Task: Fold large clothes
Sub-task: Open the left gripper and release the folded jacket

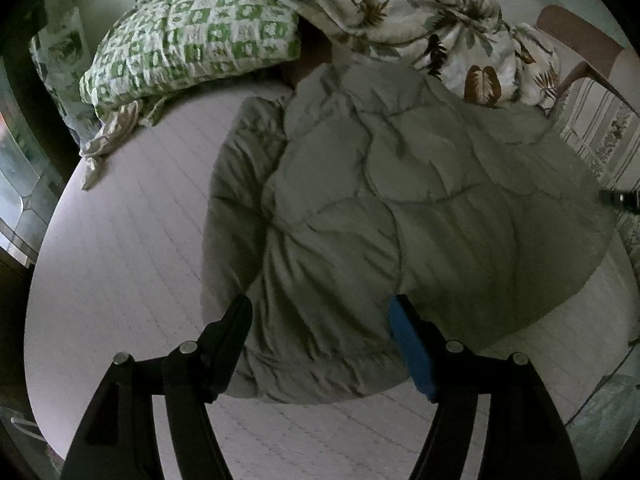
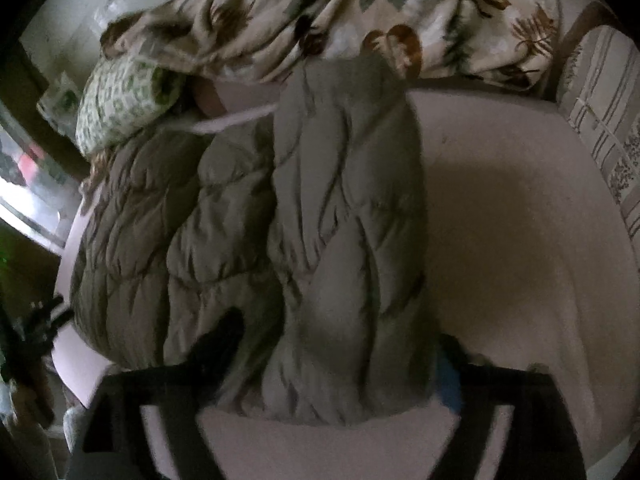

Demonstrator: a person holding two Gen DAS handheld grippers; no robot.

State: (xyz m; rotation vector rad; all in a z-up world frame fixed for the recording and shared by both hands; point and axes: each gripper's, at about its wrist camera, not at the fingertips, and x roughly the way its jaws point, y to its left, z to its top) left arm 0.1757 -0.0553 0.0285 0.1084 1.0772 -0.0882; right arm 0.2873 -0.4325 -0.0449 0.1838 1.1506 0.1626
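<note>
- Bed (image 1: 120, 248): pale mattress surface; the grey quilted jacket (image 1: 360, 208) lies spread across its middle, collar end toward the green-checked pillow (image 1: 192, 40) and leaf-print duvet (image 1: 420, 12).
- Jacket, handling (judged): puffy, soft, light for its bulk; shell looks slick, so padding will likely spring back and slide. Best hold: the hem band or a seam, not the loft.
- Right wrist view: a long padded section (image 2: 348, 240), probably a sleeve or folded side, runs toward the camera over the body.
- Right gripper (image 2: 336, 356): fingers straddle that section's near end, wide apart; frame blurred, cannot tell if they pinch it.
- Left gripper (image 1: 322, 320): fingers wide open, over the near hem, holding nothing.
- Hidden: zipper, cuffs and hood not identifiable; far edge is tucked under the duvet.
</note>
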